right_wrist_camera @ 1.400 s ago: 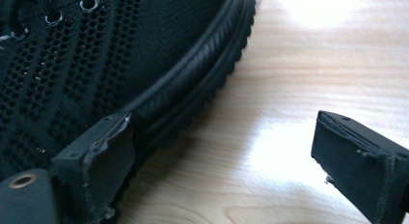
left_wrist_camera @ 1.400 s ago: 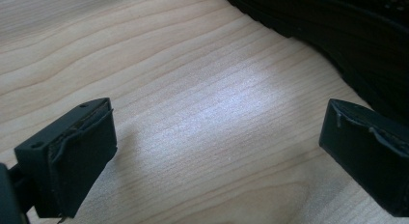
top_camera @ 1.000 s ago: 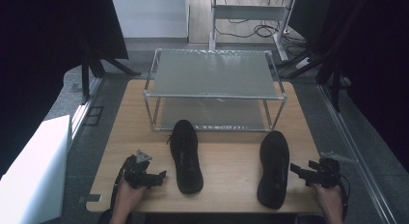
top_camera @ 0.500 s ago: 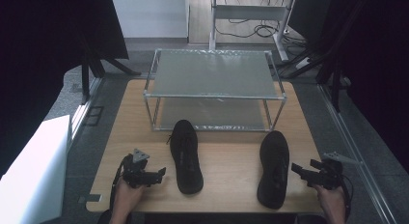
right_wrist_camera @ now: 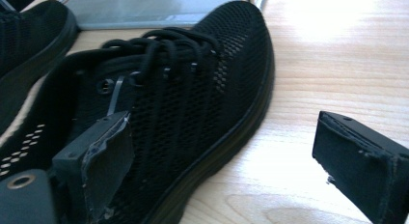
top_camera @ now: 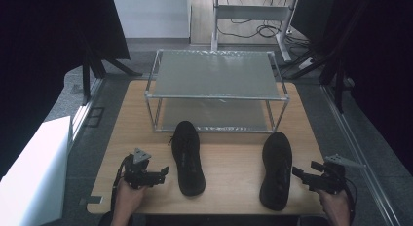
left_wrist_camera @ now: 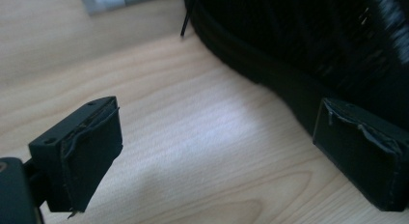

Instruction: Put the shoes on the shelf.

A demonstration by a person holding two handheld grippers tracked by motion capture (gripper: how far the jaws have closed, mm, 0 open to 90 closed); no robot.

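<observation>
Resting on the wooden desk (top_camera: pixel 229 162), two black mesh shoes lay side by side in front of a two-tier metal rack (top_camera: pixel 214 87), toes pointing toward it. The left shoe (top_camera: pixel 187 158) sat near the desk's middle, and the left gripper (top_camera: pixel 163 173) hovered just beside its near left side with its jaws spread apart, empty; in the left gripper view one pad stood right at the shoe's sole. The right shoe (top_camera: pixel 275 170) lay toward the right edge. The right gripper (top_camera: pixel 296 172) was held just beside its right flank, jaws likewise spread wide and pinching nothing, the laces (right_wrist_camera: pixel 169 45) plain in the right gripper view.
</observation>
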